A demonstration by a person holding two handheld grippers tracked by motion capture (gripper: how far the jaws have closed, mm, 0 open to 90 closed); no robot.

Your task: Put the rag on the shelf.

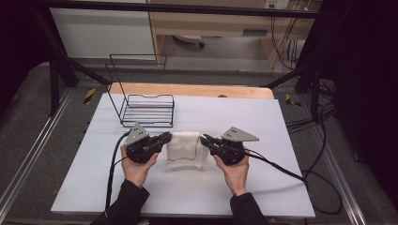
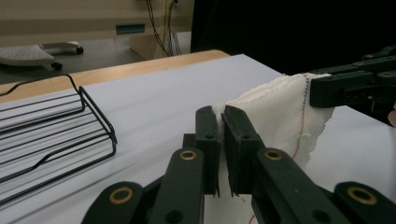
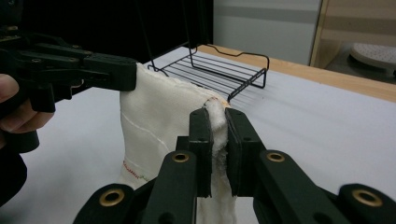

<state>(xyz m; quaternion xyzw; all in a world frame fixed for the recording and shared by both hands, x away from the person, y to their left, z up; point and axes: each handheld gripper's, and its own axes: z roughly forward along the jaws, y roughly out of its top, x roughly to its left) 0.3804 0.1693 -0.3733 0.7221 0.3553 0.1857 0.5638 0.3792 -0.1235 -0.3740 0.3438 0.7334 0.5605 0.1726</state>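
My left gripper (image 2: 219,122) has its fingers clamped on one top corner of the white cloth (image 1: 184,149); my right gripper (image 3: 215,122) pinches the opposite corner likewise. The cloth hangs stretched between them, its lower edge on the white worktop (image 1: 234,187). Wire rack (image 1: 148,110) stands behind, near the left gripper.

A white table (image 1: 141,187) with a wooden far edge stands on grey floor (image 1: 28,117), black frame bars (image 1: 187,8) overhead, dim light.
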